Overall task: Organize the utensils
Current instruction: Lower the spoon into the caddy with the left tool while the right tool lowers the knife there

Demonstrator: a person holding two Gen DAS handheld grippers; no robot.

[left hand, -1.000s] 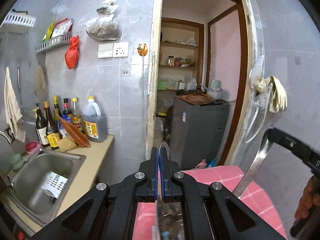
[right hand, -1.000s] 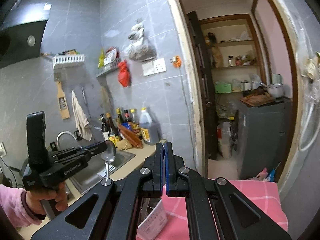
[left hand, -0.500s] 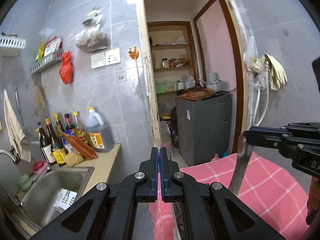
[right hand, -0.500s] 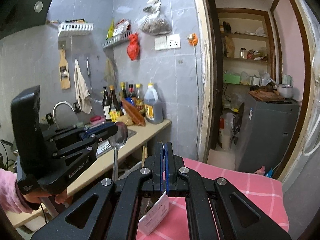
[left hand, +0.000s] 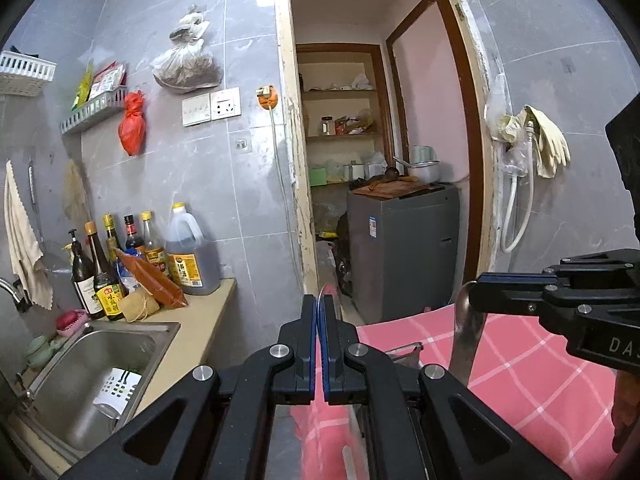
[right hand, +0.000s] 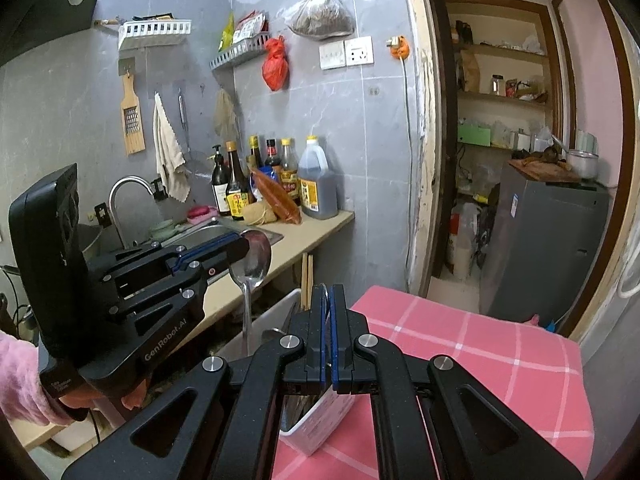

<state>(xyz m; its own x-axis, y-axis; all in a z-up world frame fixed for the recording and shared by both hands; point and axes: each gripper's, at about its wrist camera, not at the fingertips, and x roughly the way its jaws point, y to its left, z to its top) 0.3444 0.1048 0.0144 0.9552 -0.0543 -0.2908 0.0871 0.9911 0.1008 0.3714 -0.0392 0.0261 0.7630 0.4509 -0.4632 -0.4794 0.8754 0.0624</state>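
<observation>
Left wrist view: seeing left gripper (left hand: 319,304) clenched on a thin steel edge, most likely the spoon (left hand: 320,297), seen edge-on between the pads. Spotting right gripper (left hand: 478,286) coming in from the right, likewise clamped, with a second steel utensil (left hand: 466,344) hanging handle-down from it; can't tell spoon or ladle from here. Both held over the pink checked tablecloth (left hand: 520,360). Can't make out the drop spot below, hidden by the gripper body.

Right wrist view: confirms right gripper pinched shut on its utensil, only a sliver showing between the pads. Shows left gripper gripping the spoon by its bowl, handle pointing straight down, tip at or just inside the white utensil container (right hand: 316,420) at the table's near-left edge; can't tell whether touching. Looks like some cutlery already inside, too dark to count.

Judging progress: mid-task, neither utensil released. Left to do: lower the spoon fully into the container, let go, repeat with the right-hand piece. Can't rule out more utensils out of frame. Watch for the handle catching the container rim and tipping it, given how close it sits to the edge
</observation>
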